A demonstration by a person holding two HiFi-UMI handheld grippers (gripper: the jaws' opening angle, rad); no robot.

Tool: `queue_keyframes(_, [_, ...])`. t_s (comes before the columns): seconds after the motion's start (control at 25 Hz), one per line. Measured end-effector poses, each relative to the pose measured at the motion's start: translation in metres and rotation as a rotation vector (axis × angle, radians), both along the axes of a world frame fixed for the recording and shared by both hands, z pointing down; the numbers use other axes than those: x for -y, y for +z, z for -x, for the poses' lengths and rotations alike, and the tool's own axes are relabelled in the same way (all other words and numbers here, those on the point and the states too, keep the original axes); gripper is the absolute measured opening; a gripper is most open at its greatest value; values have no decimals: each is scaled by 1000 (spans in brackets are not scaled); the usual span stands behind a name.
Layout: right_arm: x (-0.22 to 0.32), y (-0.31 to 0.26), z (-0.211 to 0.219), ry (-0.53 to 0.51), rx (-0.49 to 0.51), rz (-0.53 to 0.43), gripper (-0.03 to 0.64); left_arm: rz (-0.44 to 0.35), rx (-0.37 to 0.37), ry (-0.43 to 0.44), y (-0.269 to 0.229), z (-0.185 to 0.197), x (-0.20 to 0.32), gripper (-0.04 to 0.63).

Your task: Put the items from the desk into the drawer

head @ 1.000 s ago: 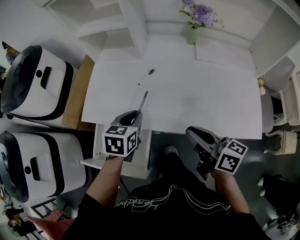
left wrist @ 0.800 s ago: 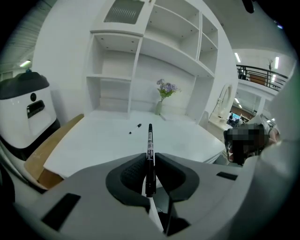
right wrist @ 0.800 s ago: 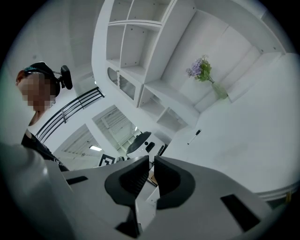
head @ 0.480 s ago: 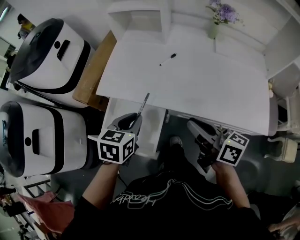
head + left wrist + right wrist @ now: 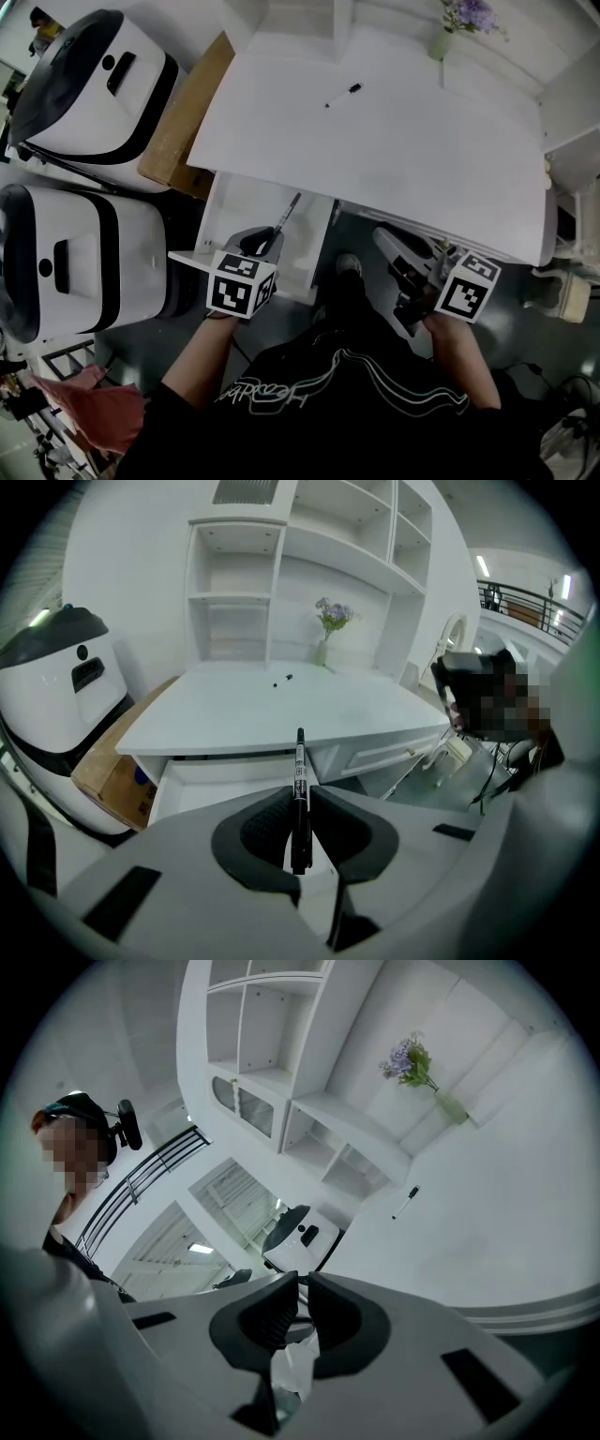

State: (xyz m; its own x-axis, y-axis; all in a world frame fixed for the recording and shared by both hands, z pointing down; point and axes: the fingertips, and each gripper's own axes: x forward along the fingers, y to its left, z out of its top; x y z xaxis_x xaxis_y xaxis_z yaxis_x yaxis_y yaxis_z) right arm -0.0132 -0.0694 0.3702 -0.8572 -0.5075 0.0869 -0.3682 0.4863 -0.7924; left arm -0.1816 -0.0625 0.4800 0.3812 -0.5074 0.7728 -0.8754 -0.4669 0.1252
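So the black marker (image 5: pixel 299 789) is clamped in the left gripper (image 5: pixel 300 808), jaws closed on its back end, most of the barrel poking out forward. From the head view it hangs over the open drawer (image 5: pixel 239 202), tip pointing at the front edge of the white desk (image 5: pixel 403 150), not touching anything as far as can be seen. Looks like the drop-off step for this one.

The right gripper (image 5: pixel 302 1286) sits off to the side below the desk edge, jaws pretty much together with nothing between them.

A second marker (image 5: pixel 343 94) lies far back on the desk, not far from the flower vase (image 5: pixel 440 44), so the job's maybe half done.

What could go sideways: the grip is way down at one end, so the marker could swivel in the pads if its tip bumps the desk lip. Letting go from up high might also make it bounce or roll to the drawer's outer edge, on the side where the cardboard box (image 5: pixel 178 122) stands
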Motion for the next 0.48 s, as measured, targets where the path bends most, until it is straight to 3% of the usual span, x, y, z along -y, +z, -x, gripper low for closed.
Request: queue_keyframes(0.48, [40, 16, -24, 14, -17, 34, 61, 103, 156, 136, 92, -7, 31, 71])
